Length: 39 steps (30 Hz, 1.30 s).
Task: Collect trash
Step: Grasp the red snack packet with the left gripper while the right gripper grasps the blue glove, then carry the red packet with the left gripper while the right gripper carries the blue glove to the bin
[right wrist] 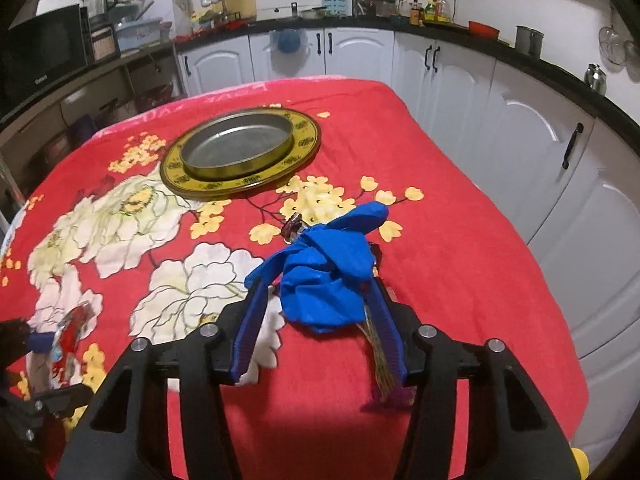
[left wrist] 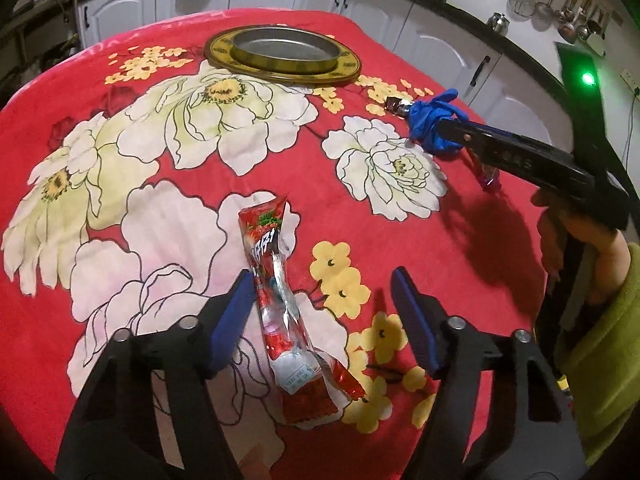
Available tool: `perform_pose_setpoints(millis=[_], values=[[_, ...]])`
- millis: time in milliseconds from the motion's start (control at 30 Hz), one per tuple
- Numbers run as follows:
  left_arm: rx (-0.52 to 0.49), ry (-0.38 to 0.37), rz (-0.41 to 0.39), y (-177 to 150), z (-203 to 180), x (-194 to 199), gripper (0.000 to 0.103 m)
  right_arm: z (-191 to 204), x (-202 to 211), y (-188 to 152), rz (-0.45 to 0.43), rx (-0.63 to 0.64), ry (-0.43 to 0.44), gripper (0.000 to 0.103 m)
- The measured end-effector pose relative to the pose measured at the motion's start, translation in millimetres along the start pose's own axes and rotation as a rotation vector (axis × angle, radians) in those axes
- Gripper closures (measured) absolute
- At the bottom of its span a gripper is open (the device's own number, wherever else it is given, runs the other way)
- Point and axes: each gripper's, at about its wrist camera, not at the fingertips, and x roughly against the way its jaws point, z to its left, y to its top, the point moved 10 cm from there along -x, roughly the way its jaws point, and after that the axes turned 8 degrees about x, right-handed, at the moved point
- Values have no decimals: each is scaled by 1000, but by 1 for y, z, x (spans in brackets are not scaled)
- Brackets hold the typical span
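A red snack wrapper (left wrist: pixel 280 304) lies flat on the flowered red tablecloth (left wrist: pixel 400 40). My left gripper (left wrist: pixel 323 276) stands open over it; the left finger touches its edge and the right finger is well clear. A crumpled blue glove (right wrist: pixel 328 280) sits between the fingers of my right gripper (right wrist: pixel 316 280), against the right finger, with one glove strip over the left fingertip and a small gap beside the left pad. Under the glove lies a long purple-and-gold wrapper (right wrist: pixel 384 380). In the left wrist view the glove (left wrist: pixel 432 120) hides the right gripper's tips.
An oval metal tray with a gold rim (right wrist: pixel 308 140) stands at the far middle of the table. White cabinets (right wrist: pixel 520 128) and a dark counter run close behind and to the right. A hand in a green sleeve (left wrist: pixel 608 320) holds the right gripper.
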Motion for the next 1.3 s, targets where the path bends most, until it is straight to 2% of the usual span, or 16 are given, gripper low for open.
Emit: perform_pose_setpoints(millis=[33,100,133,200,300,567,767,1000,1300], values=[[1,0,1,0,0,0,49,0,-4,0,10,0,-2,63],[-2,3,2,-1,0,-1,65,2,-10,-1,22,-3,3,77],[-3,0,6,-2,0,-2,69,4,-10,-1,20,-3,8,80],[-10,-11,14,-2,-2,-2,84,10,-8,-3,9,6,28,88],[-33,-31,25,-5,-9,-3,90,20,-3,-7,0,21,60,92],[-74,-94,28,-9,-27,1,95,38,26,-27,-33,-33,149,94],[-90,-134,14,-9,-39,7,95,42,53,-51,-52,-66,175,95],[-152,-187,-48,-8,-68,23,95,37,86,-75,-85,-103,160,95],[-207,-235,-116,-7,-107,44,95,9,138,-85,-159,-153,97,95]])
